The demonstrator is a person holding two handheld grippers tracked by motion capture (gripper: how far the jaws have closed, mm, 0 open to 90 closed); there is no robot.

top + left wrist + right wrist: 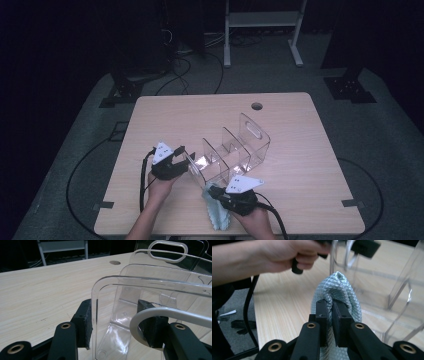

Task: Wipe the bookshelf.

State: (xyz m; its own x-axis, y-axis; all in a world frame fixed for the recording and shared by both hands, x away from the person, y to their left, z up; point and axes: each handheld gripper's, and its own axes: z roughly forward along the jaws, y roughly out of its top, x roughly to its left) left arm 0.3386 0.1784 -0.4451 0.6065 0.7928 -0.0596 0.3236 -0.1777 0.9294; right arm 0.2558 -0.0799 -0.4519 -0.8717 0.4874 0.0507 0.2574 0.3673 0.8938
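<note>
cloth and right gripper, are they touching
Touching. The right gripper view shows the right gripper with its jaws pinched on a fold of the pale blue quilted cloth, the fabric bulging above them beside the clear plastic organizer.

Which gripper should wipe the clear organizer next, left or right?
Right. The right gripper is shut on the cloth beside the clear organizer. The left gripper is clamped on its end wall, steadying it.
</note>
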